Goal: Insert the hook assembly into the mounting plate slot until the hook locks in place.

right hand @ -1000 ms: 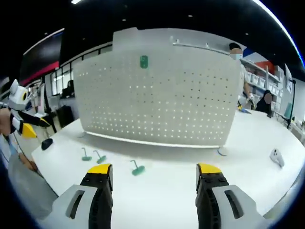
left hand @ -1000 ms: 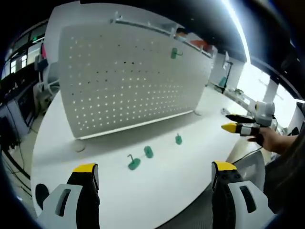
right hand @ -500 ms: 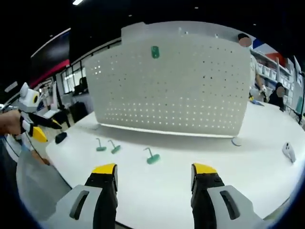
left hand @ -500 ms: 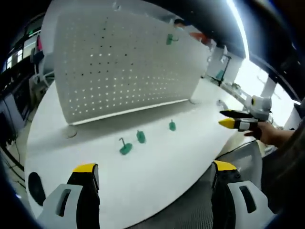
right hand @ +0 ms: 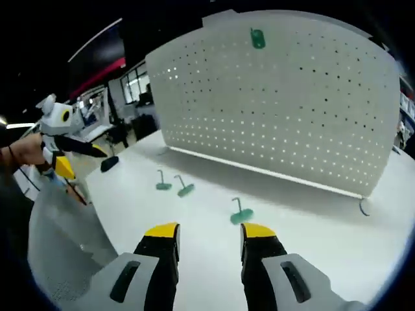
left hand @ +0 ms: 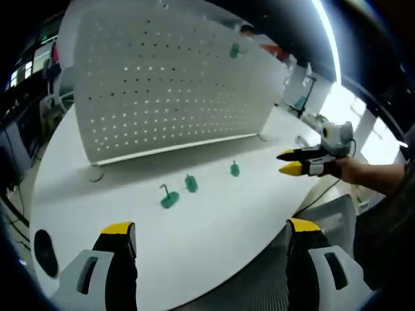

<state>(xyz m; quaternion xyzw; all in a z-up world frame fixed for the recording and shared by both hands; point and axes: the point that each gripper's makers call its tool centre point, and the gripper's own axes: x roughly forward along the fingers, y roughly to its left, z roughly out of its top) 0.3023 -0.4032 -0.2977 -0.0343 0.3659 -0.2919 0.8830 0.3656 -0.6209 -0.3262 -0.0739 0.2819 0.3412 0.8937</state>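
A white pegboard point(left hand: 168, 84) stands upright on the white table point(left hand: 214, 220), with one green hook point(left hand: 237, 50) mounted near its top. Three loose green hooks lie on the table in front of it: one point(left hand: 169, 197), a second point(left hand: 190, 184) and a third point(left hand: 234, 170). My left gripper point(left hand: 211, 228) is open, well short of them, with nothing between its jaws. My right gripper point(left hand: 287, 162) reaches in over the table's right edge. In the right gripper view, the right gripper point(right hand: 210, 230) is open with a narrower gap, just short of the nearest hook point(right hand: 241, 215). The left gripper point(right hand: 81, 159) shows at the left.
A black mouse-like object point(left hand: 42, 249) lies near the table's left edge. The pegboard stands on small round feet point(left hand: 95, 173). A grey chair back point(right hand: 58, 240) sits below the table's rounded front edge. Desks and shelves fill the room behind.
My right gripper has moved in over the table toward the loose hooks, and its jaws have come closer together. The left gripper has barely moved in the last half second.
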